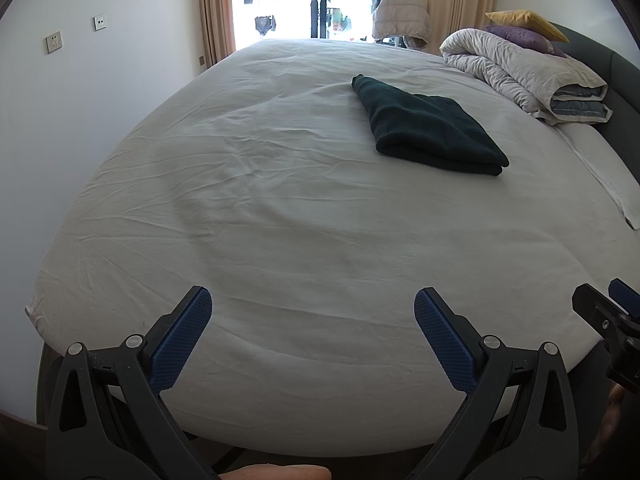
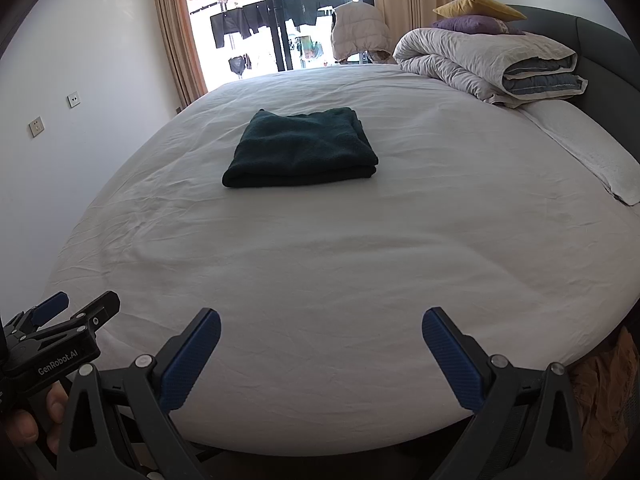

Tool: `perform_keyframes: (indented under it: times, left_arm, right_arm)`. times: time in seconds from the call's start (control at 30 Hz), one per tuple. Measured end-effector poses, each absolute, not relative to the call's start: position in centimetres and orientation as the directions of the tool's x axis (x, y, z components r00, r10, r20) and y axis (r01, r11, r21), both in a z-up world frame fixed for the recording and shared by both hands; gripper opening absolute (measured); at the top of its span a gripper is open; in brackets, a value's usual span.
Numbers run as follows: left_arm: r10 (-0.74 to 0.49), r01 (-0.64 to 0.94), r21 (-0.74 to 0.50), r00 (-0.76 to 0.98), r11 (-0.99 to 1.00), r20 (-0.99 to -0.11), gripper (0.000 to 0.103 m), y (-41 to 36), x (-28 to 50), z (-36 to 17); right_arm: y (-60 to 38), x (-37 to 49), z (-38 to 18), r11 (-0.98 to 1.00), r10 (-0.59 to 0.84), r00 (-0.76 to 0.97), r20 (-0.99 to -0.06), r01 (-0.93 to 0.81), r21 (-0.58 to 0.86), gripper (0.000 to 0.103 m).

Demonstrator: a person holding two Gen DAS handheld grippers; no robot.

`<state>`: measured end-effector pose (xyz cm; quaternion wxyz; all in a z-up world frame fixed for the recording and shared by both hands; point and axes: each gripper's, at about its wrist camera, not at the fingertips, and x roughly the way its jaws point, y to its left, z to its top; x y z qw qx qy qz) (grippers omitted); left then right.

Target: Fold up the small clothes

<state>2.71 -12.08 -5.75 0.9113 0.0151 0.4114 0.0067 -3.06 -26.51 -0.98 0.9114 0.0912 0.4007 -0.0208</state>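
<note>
White-sheeted bed (image 2: pixel 320 280) filled both views. Dark green folded fleece garment (image 2: pixel 302 148) lay mid-bed, well beyond left gripper (image 1: pixel 313 320) and right gripper (image 2: pixel 321 340), both spread wide, empty. Probably soft, light, floppy; pinch the thick folded edge.

We're viewing from both wrist cams at the bed's (image 1: pixel 280 220) foot edge, facing the window (image 2: pixel 280 20), sharing the folded dark garment (image 2: pixel 300 148) mid-bed.

Both tongs spread wide — L (image 1: pixel 313 312), R (image 2: pixel 321 330) — side by side.
</note>
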Motion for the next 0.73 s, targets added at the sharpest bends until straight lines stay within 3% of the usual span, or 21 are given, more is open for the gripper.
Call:
perform_keyframes:
  times: [0.73]
  left_arm:
    - [0.039,-0.002,0.05,0.67,0.999,-0.741,0.103,-12.2,2.94,-5.53]
  right_arm:
    - [-26.66,-3.11,-1.11,0.982,0.037,0.676,-0.736,0.112,0.152,0.103]
